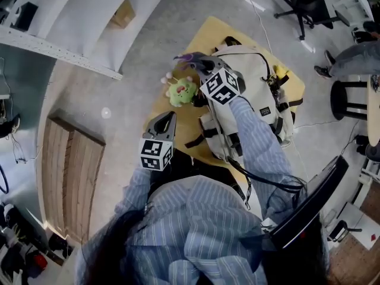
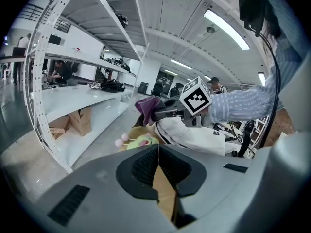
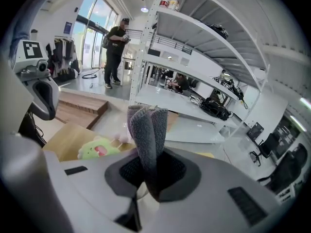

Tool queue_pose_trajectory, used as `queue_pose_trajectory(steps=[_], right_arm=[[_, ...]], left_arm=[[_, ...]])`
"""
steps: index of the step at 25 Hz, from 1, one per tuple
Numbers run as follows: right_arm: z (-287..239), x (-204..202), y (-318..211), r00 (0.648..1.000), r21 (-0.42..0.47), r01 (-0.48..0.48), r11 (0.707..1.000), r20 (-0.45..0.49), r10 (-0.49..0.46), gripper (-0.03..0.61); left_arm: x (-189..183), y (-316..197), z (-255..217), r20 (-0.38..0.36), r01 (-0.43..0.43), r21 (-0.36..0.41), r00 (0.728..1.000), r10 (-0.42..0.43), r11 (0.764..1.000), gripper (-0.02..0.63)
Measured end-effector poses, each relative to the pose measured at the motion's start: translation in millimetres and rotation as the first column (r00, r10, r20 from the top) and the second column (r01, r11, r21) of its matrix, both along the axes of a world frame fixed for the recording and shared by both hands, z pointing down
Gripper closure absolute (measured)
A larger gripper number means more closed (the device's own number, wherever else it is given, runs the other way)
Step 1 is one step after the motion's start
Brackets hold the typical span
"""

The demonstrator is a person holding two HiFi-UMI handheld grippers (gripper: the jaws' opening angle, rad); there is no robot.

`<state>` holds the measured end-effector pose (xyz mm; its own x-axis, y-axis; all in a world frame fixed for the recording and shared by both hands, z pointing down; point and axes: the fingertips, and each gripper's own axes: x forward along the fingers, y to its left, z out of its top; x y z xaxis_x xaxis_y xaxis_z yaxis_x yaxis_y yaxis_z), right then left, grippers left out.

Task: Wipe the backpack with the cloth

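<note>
Striped sleeves fill the bottom of the head view, one reaching to each gripper. On the left, the left gripper (image 1: 170,116) hangs over the near edge of the wooden table (image 1: 221,31). Its own view shows the jaws closed tip to tip with nothing between them.

Further in lies a green plush toy (image 1: 181,92), just beside the backpack (image 1: 252,97). The right gripper (image 1: 195,62) hovers past the toy, clamped on the purple cloth (image 1: 186,57). In its own view, the cloth (image 3: 148,127) stands up from the jaws as a folded tuft.

The cream backpack lies flat on the table, its long axis running away from the person and leaning slightly right. From the right gripper it extends rightward and back toward the person, so a wipe would likely pull along that axis. This gripper is at the backpack's far-left end, much nearer than the left one, which is well apart.

The left gripper view shows the cloth (image 2: 148,108) raised beside the backpack (image 2: 199,136), apparently off the fabric. The right gripper view hardly shows the backpack, only the toy (image 3: 97,148) and the table.
</note>
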<state>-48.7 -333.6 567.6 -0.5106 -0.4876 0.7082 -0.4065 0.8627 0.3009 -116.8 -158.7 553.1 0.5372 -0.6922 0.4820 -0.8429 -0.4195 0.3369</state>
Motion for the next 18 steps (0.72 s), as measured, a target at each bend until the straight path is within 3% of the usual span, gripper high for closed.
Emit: queue_pose_trajectory(steps=[6, 11, 18], right_arm=[[8, 8, 2, 0.997, -0.044, -0.052, 0.998, -0.055, 0.05, 0.537], [10, 11, 27, 0.994, -0.057, 0.02, 0.998, -0.11, -0.027, 0.537], [10, 12, 71, 0.989, -0.103, 0.079, 0.992, -0.114, -0.091, 0.537]], left_arm=[[-7, 4, 2, 0.002, 0.019, -0.002, 1.0, -0.019, 1.0, 0.607], [-5, 7, 0, -0.002, 0.023, 0.004, 1.0, -0.023, 1.0, 0.607], [5, 18, -4, 0.0, 0.018, 0.015, 1.0, -0.018, 1.0, 0.607]])
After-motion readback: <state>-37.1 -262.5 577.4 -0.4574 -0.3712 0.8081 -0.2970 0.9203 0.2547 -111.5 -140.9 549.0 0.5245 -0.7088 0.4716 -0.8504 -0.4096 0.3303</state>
